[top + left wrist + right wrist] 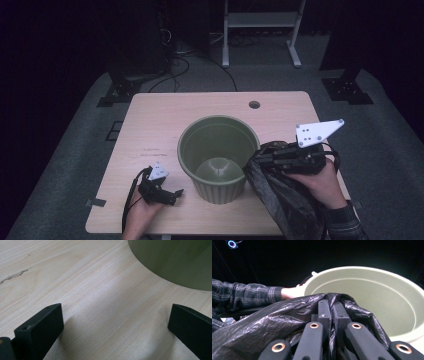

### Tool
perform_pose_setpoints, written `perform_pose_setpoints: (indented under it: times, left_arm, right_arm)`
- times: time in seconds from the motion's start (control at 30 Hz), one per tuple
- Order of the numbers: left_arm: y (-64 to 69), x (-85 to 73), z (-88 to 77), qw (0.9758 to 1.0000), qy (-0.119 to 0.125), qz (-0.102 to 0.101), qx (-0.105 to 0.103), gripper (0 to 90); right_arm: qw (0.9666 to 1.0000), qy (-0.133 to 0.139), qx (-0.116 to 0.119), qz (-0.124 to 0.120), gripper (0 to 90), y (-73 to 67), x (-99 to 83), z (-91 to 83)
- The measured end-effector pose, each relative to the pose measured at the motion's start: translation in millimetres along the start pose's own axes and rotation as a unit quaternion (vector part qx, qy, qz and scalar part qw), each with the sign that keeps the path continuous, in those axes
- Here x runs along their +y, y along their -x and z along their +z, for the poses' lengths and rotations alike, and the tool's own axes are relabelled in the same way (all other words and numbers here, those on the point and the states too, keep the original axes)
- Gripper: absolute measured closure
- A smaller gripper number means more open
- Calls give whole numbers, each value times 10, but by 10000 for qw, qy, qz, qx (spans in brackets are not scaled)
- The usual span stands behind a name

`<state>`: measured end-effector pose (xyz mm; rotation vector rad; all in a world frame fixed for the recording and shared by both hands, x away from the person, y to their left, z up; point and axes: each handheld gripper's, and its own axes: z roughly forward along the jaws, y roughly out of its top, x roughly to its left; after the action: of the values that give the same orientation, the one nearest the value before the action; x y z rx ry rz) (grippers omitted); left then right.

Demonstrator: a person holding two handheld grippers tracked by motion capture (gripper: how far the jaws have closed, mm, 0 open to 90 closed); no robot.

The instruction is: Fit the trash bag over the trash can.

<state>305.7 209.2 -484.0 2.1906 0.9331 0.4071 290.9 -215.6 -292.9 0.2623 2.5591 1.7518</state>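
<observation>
The right hand-held gripper (pixel 263 159) has its jaws pinched fully together on a fold of a black plastic bin bag (pixel 285 200), held just beside the right rim of the green ribbed bin (pixel 218 157); in the right gripper view the bag (pixel 274 320) drapes over both jaws with the bin's mouth (pixel 372 297) directly ahead. The rest of the bag hangs off the tabletop's near edge by the person's right forearm. The left hand-held gripper (pixel 172 195) rests low on the tabletop (pixel 150 125) left of the bin's base, jaws wide apart and empty, the bin wall (pixel 175 262) just ahead of them. Judged step: bringing the bag to the bin for lining; the bag is not yet inside or over the rim. The next move calls for finding the bag's mouth, spreading it and seating it over the rim, likely needing the idle left hand-held gripper. Obstacles: the film is bunched, its opening cannot be made out. The bin stands empty and unsecured, so it may slide or tip.
</observation>
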Motion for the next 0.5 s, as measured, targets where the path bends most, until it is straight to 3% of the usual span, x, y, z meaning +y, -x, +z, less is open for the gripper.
perform_pose_setpoints:
  times: [0.5]
  left_arm:
    - [0, 0, 0, 10000, 1, 3, -1, 0]
  right_arm:
    - [9994, -38, 311, -162, 872, 97, 463, 338]
